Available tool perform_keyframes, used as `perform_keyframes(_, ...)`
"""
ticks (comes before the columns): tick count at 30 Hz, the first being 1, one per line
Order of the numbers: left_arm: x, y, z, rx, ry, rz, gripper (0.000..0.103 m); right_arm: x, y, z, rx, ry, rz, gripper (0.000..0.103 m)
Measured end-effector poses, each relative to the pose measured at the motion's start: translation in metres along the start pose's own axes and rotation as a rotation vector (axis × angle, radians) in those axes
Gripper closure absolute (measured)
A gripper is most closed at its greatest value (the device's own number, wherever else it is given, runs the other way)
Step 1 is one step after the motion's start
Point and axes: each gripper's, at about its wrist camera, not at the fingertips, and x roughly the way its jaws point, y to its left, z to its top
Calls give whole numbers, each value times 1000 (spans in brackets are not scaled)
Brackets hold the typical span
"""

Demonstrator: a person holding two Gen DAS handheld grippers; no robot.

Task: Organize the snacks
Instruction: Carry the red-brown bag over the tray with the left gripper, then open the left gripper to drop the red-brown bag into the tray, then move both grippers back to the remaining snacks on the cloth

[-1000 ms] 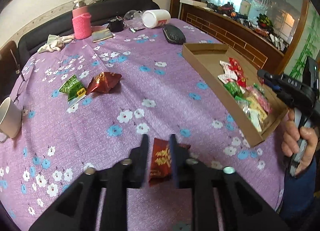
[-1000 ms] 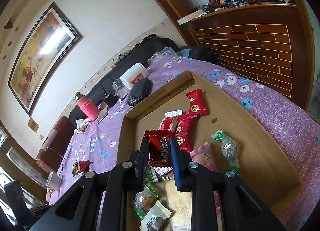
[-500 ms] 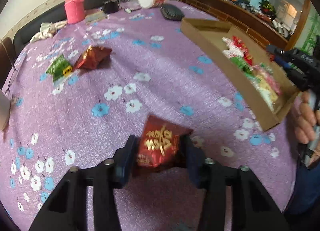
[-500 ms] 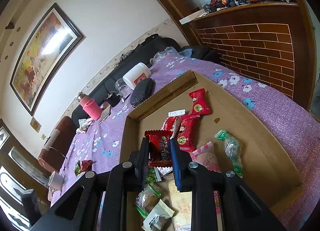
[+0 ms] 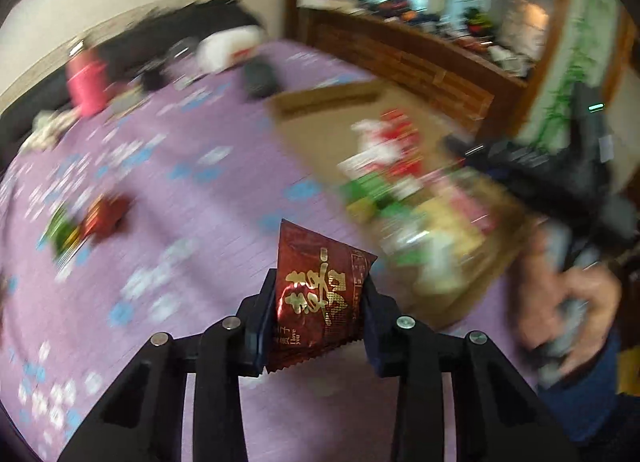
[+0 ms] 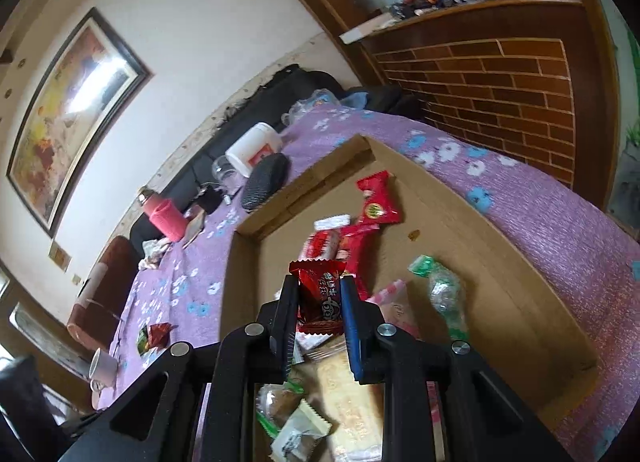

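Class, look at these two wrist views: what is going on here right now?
A person is sorting snacks into a cardboard tray on a purple flowered tablecloth, with tongs in each hand. The left tongs are closing on a dark red packet with gold lettering, held above the cloth. The right tongs are shut on a red candy packet over the tray, which already holds many snacks. Two more packets lie on the cloth.

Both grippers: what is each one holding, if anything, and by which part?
The left gripper, closing, holds a dark red gold-lettered packet by its lower side edges. The right gripper grips a red candy wrapper across its middle.
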Motion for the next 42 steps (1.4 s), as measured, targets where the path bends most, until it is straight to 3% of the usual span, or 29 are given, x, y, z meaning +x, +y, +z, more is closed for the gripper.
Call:
perform_keyframes(5, 24, -60, 19, 85, -20, -88, 67, 1, -13, 2, 52, 6, -44, 81)
perform_keyframes(9, 48, -75, 19, 71, 13, -121, 67, 5, -22, 3, 90, 28, -73, 81)
perform_keyframes(14, 56, -72, 17, 67, 16, -108, 67, 7, -23, 3, 91, 42, -86, 79)
perform_keyframes(18, 57, -69, 18, 48, 14, -104, 61, 6, -26, 3, 108, 45, -75, 79)
perform_keyframes(22, 54, -68, 19, 43, 0, -108, 47, 3, -27, 4, 120, 28, -72, 79)
perform_keyframes(31, 34, -54, 21, 11, -43, -95, 46, -5, -21, 4, 95, -15, -77, 79)
perform_keyframes(42, 8, -9, 20, -80, -72, -43, 46, -8, 4, 1, -24, -52, -55, 79)
